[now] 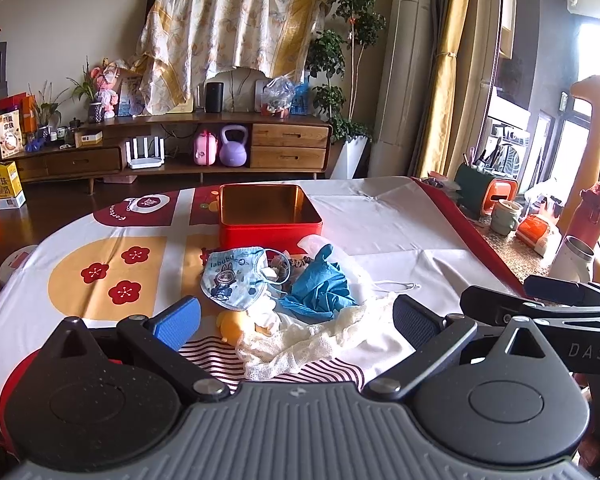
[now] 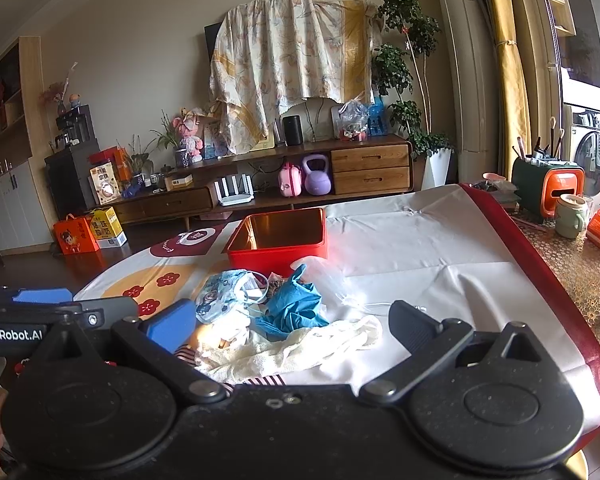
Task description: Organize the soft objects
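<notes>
Orange toy [image 1: 231, 325] half buried under white cloth [image 1: 300, 344].

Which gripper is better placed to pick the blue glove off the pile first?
Probably the left gripper: it is open, and the blue glove lies just ahead between its fingers. The right gripper is open too, but the glove sits left of its centre.

The light-blue child's face mask [image 1: 236, 278] with a cartoon rabbit figure is showing "labubi". The black body of the right tongs [image 1: 580, 350] is displaying "DAS". The black body of the left tongs [image 2: 12, 334] is displaying "GenRobot.AI". Chinese characters on the floor boxes are not reading clearly.
</notes>
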A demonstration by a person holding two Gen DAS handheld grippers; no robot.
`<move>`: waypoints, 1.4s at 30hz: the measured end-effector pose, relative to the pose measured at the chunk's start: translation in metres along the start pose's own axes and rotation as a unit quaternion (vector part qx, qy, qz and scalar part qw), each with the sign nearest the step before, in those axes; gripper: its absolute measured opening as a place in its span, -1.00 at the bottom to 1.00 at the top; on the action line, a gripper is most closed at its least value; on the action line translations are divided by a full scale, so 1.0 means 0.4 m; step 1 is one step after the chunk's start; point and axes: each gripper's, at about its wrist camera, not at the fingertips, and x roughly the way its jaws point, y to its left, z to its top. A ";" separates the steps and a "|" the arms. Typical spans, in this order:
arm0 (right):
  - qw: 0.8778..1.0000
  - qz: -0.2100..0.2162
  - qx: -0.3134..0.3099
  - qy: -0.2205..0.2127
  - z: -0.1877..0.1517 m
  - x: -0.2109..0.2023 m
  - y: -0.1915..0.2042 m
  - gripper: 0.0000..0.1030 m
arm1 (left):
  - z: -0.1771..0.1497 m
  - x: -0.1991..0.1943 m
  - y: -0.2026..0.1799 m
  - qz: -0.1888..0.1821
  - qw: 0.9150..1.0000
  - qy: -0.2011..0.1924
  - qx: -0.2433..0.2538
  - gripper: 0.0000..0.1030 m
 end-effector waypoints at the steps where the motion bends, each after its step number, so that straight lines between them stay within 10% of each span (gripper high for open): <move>1: 1.000 0.000 0.000 0.000 0.000 0.000 0.000 0.99 | 0.000 0.000 0.000 0.000 1.000 0.000 0.000 1.00; 42: 1.000 -0.002 -0.007 -0.002 -0.006 -0.014 0.023 0.99 | 0.001 -0.029 0.000 0.003 1.000 -0.008 -0.011 1.00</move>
